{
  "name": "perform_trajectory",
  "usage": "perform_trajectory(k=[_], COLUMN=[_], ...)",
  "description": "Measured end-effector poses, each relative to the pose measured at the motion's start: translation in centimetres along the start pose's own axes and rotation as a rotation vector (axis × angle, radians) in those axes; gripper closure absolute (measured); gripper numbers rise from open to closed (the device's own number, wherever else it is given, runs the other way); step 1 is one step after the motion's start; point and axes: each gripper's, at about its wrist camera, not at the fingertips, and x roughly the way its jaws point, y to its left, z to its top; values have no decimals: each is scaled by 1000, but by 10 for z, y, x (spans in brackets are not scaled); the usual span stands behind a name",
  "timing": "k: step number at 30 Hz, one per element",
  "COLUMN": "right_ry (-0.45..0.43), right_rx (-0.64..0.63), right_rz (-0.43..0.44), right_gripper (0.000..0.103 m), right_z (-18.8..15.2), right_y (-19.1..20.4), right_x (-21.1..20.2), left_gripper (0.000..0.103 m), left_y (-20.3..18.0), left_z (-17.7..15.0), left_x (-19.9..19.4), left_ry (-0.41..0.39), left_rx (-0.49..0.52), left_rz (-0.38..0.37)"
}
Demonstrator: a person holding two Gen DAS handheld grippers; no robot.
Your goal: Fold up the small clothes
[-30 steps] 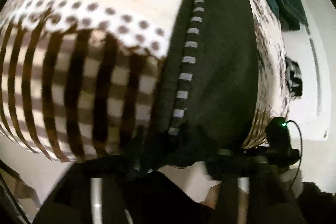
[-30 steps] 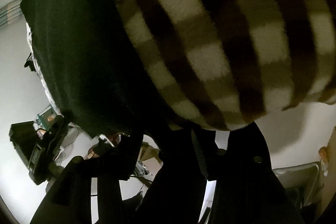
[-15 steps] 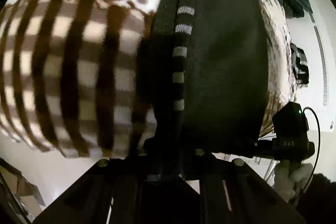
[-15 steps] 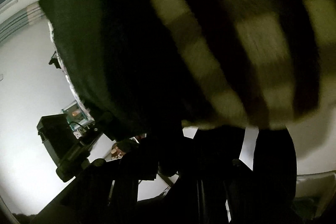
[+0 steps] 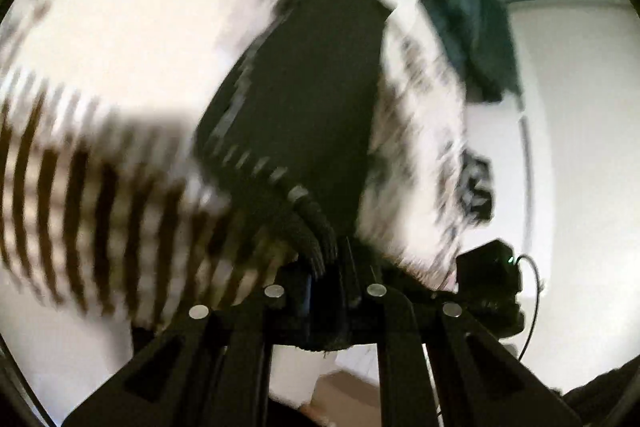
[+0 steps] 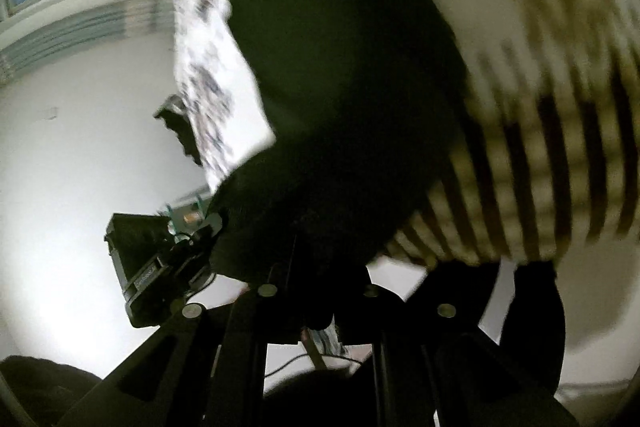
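Two grippers are at work, one in each hand, and both have hold of one dark garment (image 5: 304, 99); it has a trim of pale dashes running down one edge, though motion blur smears most of the left wrist view. One patterned spread lies behind it: cream with brown checks (image 5: 80, 203) at lower left of that view, spotted higher up; a second, dark teal cloth (image 5: 472, 27) is heaped at the upper right, well apart from the fingers.

From the left wrist view the garment fills the centre and narrows down to a bunched corner at lower centre, right at the tips of the left gripper (image 5: 332, 267); the fingers stand close together with that corner pinched between them. The other hand's gripper body shows at the lower right edge of the frame, a cable looping off it.

From the right wrist view the same garment (image 6: 340, 87) hangs as a dark mass across the centre, its lowest fold dropping into the right gripper (image 6: 320, 287); the fingers look closed on it, though the spot is so dark I would say only probably. The checked spread (image 6: 540, 167) fills the right side.
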Motion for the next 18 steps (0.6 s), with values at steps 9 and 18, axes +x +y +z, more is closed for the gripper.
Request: perform_trajectory(k=[9, 18], right_ry=[-198, -220], right_rx=[-119, -136], right_rz=[-71, -186], right_gripper=[93, 93], right_z=[187, 420], right_y=[100, 147], right_x=[-16, 27], left_gripper=[95, 93], left_y=[-39, -21], left_z=[169, 340], left_x=[43, 108], left_ry=[-163, -208], left_rx=[87, 54], left_rz=[-96, -63])
